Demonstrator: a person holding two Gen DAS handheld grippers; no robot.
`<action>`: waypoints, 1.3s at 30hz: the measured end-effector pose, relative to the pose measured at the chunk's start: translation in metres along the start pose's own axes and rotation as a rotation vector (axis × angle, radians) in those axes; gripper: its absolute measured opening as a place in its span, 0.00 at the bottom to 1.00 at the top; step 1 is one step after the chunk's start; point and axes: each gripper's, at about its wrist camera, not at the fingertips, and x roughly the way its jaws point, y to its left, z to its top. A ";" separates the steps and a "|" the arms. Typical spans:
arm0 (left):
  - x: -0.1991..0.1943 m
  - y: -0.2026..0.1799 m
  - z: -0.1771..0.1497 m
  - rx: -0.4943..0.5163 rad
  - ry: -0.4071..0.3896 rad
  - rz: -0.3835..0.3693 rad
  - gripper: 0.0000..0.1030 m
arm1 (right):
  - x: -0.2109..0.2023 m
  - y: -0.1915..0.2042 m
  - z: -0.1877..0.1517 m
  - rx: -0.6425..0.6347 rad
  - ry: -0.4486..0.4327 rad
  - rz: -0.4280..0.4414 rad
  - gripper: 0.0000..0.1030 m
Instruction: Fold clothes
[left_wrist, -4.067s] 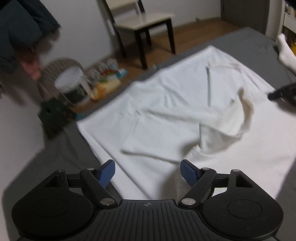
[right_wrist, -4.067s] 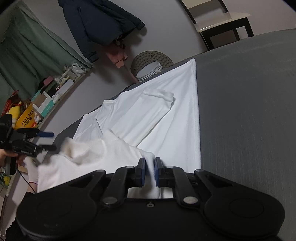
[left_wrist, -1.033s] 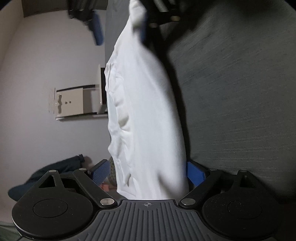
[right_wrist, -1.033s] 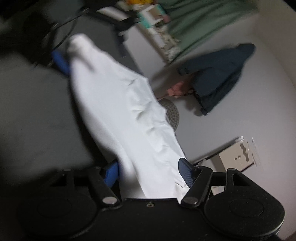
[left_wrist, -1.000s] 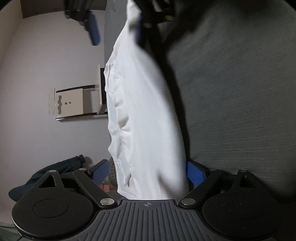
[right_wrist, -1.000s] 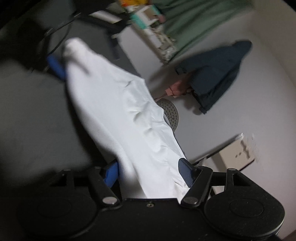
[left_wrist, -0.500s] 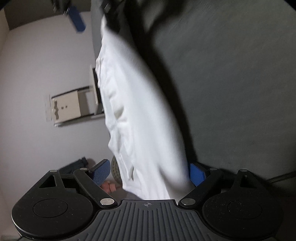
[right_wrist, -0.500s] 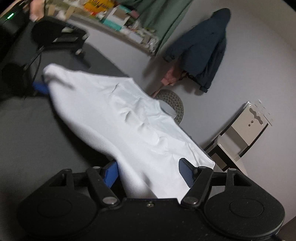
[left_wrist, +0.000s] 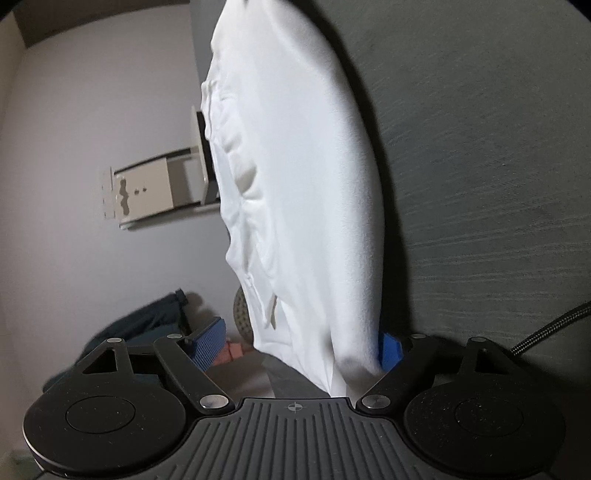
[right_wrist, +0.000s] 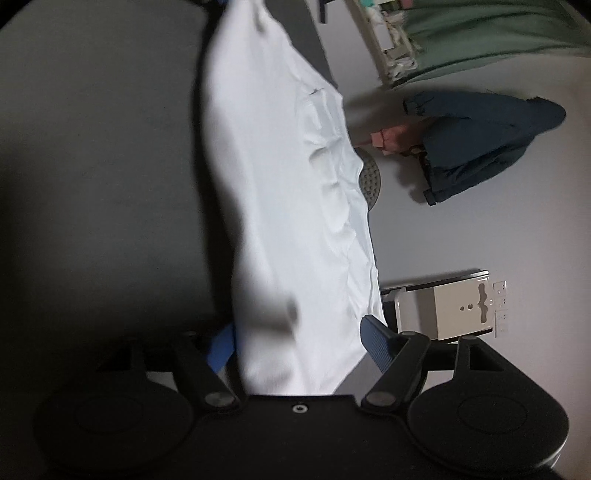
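Note:
A folded white garment (left_wrist: 306, 192) stretches away from my left gripper (left_wrist: 299, 345) as a long band over the grey bed (left_wrist: 498, 184). Its near end sits between the wide-apart blue pads (left_wrist: 389, 349), and the right-hand pad touches it. My left gripper is open. In the right wrist view the other end of the white garment (right_wrist: 280, 221) lies between the spread pads (right_wrist: 375, 339) of my right gripper (right_wrist: 299, 343), which is also open. Both views are rolled sideways. The band casts a dark shadow on the grey bed (right_wrist: 92, 184).
A chair with a pale seat (left_wrist: 155, 192) (right_wrist: 450, 310) stands by the wall. A dark blue jacket (right_wrist: 480, 140) hangs there above a round woven basket (right_wrist: 369, 181). A green curtain (right_wrist: 480, 33) and shelves are further off. A braided cable (left_wrist: 546, 328) lies on the bed.
Four seconds ago the garment lay spread out, my right gripper shut on its edge. Now it is a narrow folded band between both open grippers. Over the last second both views swung; jaws unchanged.

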 end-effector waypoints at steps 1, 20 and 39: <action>0.000 0.001 0.001 -0.001 -0.002 0.010 0.82 | 0.002 -0.003 0.004 0.023 -0.015 0.005 0.69; 0.014 0.002 -0.021 -0.054 -0.001 0.012 0.70 | 0.005 0.004 -0.010 -0.043 0.019 -0.101 0.72; -0.025 0.028 -0.039 -0.204 -0.054 -0.094 0.09 | -0.034 0.001 -0.016 -0.100 -0.038 -0.027 0.08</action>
